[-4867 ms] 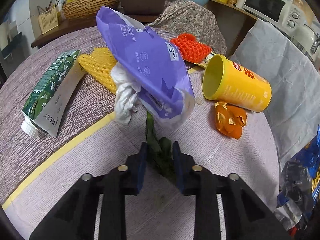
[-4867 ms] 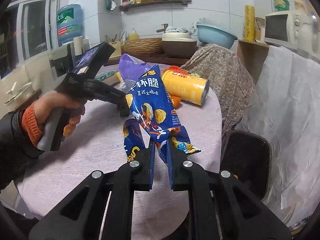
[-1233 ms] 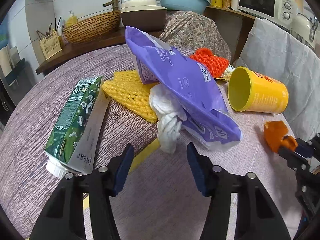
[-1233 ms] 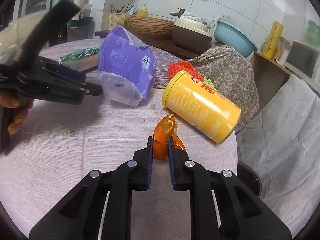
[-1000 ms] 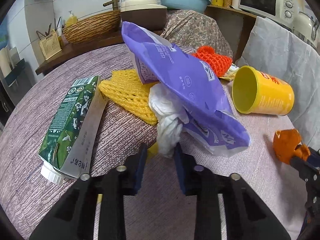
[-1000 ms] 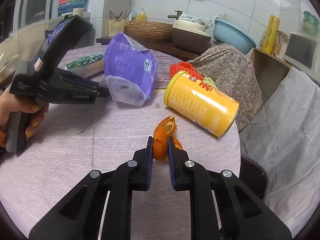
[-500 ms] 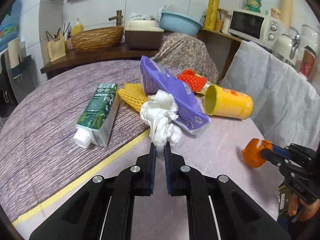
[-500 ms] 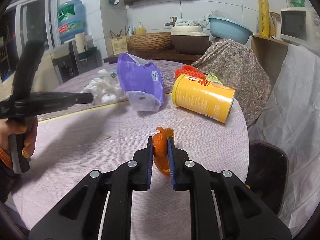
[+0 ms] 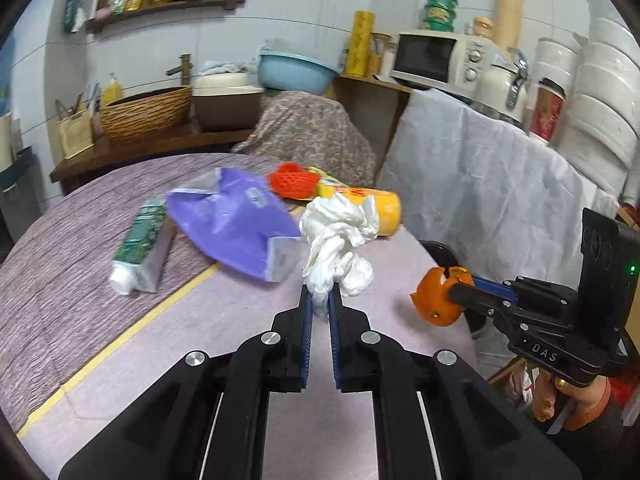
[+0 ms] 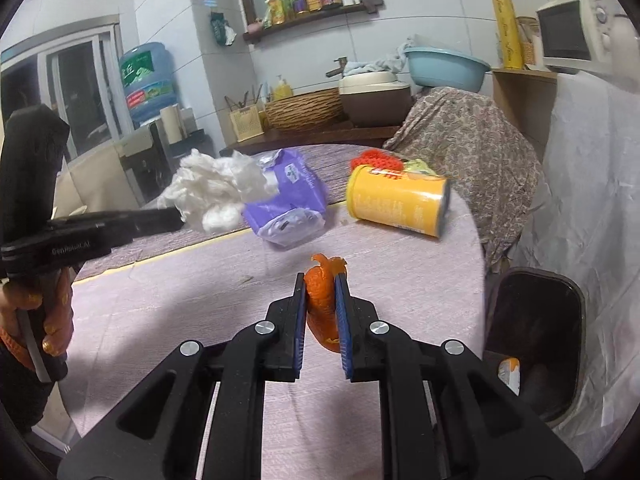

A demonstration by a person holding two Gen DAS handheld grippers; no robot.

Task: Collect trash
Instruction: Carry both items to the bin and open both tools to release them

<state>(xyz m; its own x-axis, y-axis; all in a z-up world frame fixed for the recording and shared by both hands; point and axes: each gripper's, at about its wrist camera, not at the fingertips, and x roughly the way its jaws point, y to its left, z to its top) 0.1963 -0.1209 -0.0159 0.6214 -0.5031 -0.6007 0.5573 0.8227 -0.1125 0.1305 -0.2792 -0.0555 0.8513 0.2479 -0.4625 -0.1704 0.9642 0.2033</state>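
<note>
My left gripper (image 9: 320,304) is shut on a crumpled white tissue wad (image 9: 338,242) and holds it above the table; the wad also shows in the right wrist view (image 10: 212,188). My right gripper (image 10: 321,284) is shut on an orange peel (image 10: 322,300), held above the table's right edge; the peel also shows in the left wrist view (image 9: 436,298). A dark trash bin (image 10: 536,332) stands beside the table at lower right. On the table lie a purple plastic bag (image 9: 232,220), a yellow can on its side (image 10: 398,204), a green carton (image 9: 140,244) and an orange foam net (image 9: 292,178).
The round table (image 9: 80,272) has a purple cloth with a yellow stripe. A white-draped counter (image 9: 480,184) with a microwave stands right of the bin. A cloth-covered chair (image 10: 468,132) and a shelf with a basket are behind the table.
My left gripper closed on the tissue wad and lifted it up and toward the right. My right gripper lifted the orange peel off the table and drew it back toward the bin side.
</note>
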